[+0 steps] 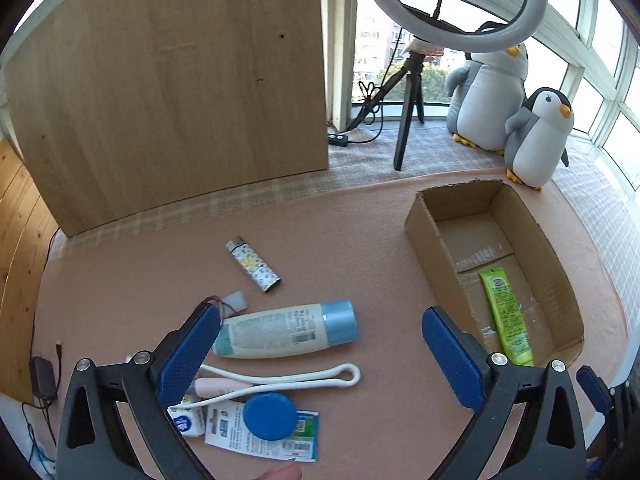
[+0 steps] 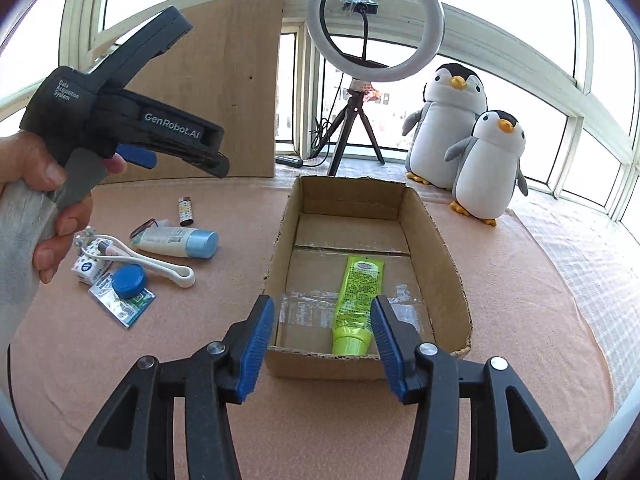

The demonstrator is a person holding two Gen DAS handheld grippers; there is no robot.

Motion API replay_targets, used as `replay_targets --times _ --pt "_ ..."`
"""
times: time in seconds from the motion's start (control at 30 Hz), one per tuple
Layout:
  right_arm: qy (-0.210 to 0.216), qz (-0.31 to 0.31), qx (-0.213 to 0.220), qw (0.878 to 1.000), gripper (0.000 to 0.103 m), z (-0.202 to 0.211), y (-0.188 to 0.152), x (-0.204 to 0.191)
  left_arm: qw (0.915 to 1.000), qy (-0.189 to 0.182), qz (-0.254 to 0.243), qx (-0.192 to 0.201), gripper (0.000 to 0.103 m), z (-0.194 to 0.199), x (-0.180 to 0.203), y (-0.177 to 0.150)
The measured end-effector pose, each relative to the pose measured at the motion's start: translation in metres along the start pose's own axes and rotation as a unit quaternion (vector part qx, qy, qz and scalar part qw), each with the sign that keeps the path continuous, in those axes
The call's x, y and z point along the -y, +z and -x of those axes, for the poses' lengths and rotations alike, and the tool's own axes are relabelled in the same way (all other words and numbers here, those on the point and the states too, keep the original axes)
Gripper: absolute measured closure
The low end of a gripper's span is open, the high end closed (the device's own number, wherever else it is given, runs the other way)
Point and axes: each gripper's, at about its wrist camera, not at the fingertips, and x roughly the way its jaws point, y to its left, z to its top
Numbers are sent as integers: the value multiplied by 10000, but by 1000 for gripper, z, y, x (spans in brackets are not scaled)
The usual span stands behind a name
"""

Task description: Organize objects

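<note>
Gaping wide with nothing between the blue pads, the left tongs (image 1: pixel 320 354) hang over the clutter on the pink-covered bench (image 1: pixel 360 232), while the right tongs (image 2: pixel 322 346) stand spread just as empty at the near end of the cardboard box (image 2: pixel 436 240). Inside that box a green tube (image 2: pixel 356 304) lies flat on the bottom, cap toward the near wall, seen between the right tongs' pads. Beyond the left tongs' pads lies a white bottle with a blue cap (image 1: pixel 286 330) on its side; nearer the camera a white looped strap (image 1: pixel 288 380) runs across the cloth, and a round blue lid (image 1: pixel 269 416) rests on a flat printed packet (image 1: pixel 260 436). A small patterned box (image 1: pixel 186 420) sits partly hidden under the left finger. Farther out, a patterned lighter (image 1: pixel 253 265) lies alone, well apart from the box, with a small translucent piece (image 1: pixel 234 303) between it and the bottle. From the right wrist, the person's left hand (image 2: pixel 52 200) is seen gripping the left tool's handle above that pile. At the back stand a wooden board (image 1: pixel 168 92), a ring light on a tripod (image 2: pixel 376 24) and two plush penguins (image 2: pixel 486 168) by the window.
</note>
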Motion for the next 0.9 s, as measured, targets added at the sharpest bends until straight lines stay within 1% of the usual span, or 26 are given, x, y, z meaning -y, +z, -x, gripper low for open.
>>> replay_targets --times 0.13,0.27,0.37,0.47,0.53,0.6,0.7,0.73,0.9 --pt "286 224 -130 9993 53 -5 0 -31 9981 420 454 28 1 21 -76 -31" --pt "537 486 -366 9967 53 -20 -3 -63 9923 830 923 -13 1 44 -147 -71" --pt "651 747 -557 9935 53 -34 -5 -86 9860 927 1379 -120 1 59 -194 -103" --pt "754 976 -750 9895 53 -49 -7 -104 9798 1001 1723 -186 1 71 -231 -131" --pt "893 1091 -906 9859 53 -59 -6 -117 9764 1008 1897 -209 1 79 -247 -148" --pt "1181 1116 -1030 9813 53 -68 -5 -131 9725 976 2102 -237 1 84 -260 -163" --pt "1601 909 -1194 9756 53 -82 -2 -148 9684 922 2301 -273 1 90 -271 -181" --pt "1675 868 -1259 9739 53 -88 -2 -156 9677 919 2331 -275 1 92 -272 -185" --pt "1660 995 -1378 9714 53 -105 -1 -182 9643 896 2469 -324 1 95 -273 -197"
